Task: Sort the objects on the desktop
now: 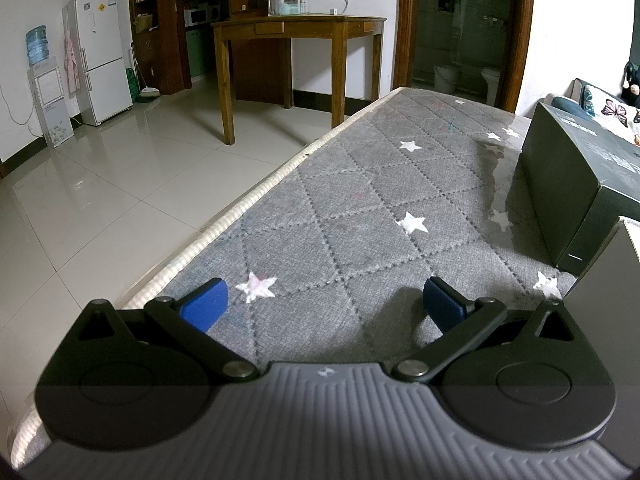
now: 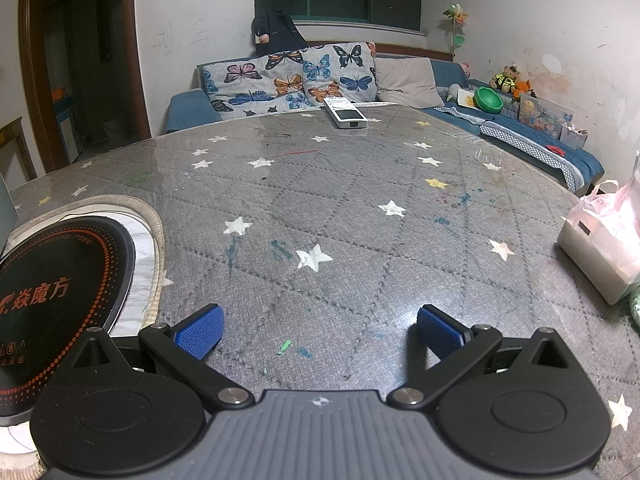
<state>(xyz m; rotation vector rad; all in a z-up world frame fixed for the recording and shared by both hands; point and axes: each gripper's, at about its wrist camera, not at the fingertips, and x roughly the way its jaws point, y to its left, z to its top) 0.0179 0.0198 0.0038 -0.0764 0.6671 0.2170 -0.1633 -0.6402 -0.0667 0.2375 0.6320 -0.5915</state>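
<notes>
Both tongs, left tongs [image 1: 325,306] and right tongs [image 2: 319,330], are spread wide and carry nothing above the surface [image 2: 340,208]. A white remote control [image 2: 345,114], probably the nearest sortable thing, lies at the far edge; approach it low, fingers along its long sides.

Bare grey star-patterned quilted tabletop [image 2: 344,216] open ahead of both my spread jaws, dark cardboard box [image 1: 580,184] crowding my left side's right flank, round black induction cooktop [image 2: 56,300] left of my right jaws, pink-bagged white box [image 2: 600,248] far right, white remote control [image 2: 345,113] at far edge
</notes>
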